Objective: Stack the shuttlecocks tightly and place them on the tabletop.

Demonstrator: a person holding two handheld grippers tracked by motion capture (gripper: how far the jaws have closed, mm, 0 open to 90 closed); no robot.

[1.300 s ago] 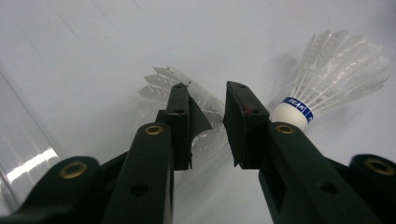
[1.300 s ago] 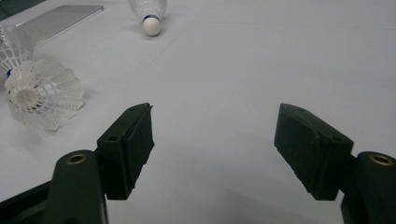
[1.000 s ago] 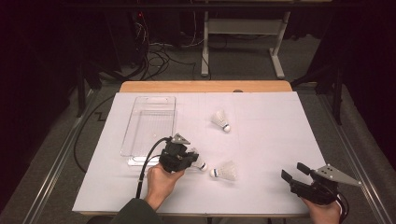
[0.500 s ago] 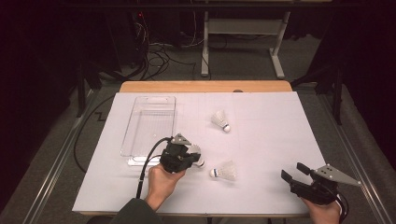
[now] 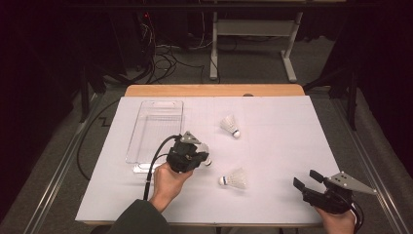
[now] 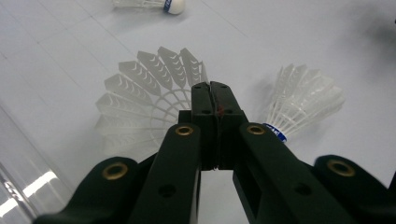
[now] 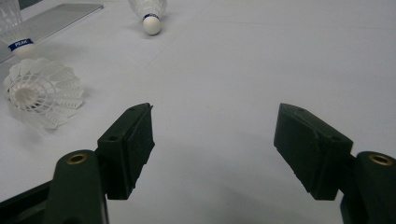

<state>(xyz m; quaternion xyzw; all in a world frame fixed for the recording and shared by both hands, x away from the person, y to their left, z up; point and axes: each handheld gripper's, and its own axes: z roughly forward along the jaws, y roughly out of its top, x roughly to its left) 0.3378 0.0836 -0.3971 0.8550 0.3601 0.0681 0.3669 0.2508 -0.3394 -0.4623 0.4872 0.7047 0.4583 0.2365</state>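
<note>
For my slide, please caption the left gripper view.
Closed black left gripper pinching the white plastic shuttlecock by its skirt.

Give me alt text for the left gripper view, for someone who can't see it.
Black tongs, closed tight, pinch the skirt edge of a white plastic shuttlecock lying on a white table. A second shuttlecock lies just right of them, a third at the top edge.

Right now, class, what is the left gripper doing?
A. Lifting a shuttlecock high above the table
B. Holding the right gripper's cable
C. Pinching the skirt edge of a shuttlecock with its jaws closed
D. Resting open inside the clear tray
C: in the left gripper view the left gripper has its jaws pressed together on the rim of the shuttlecock, which lies on the white table.
</note>
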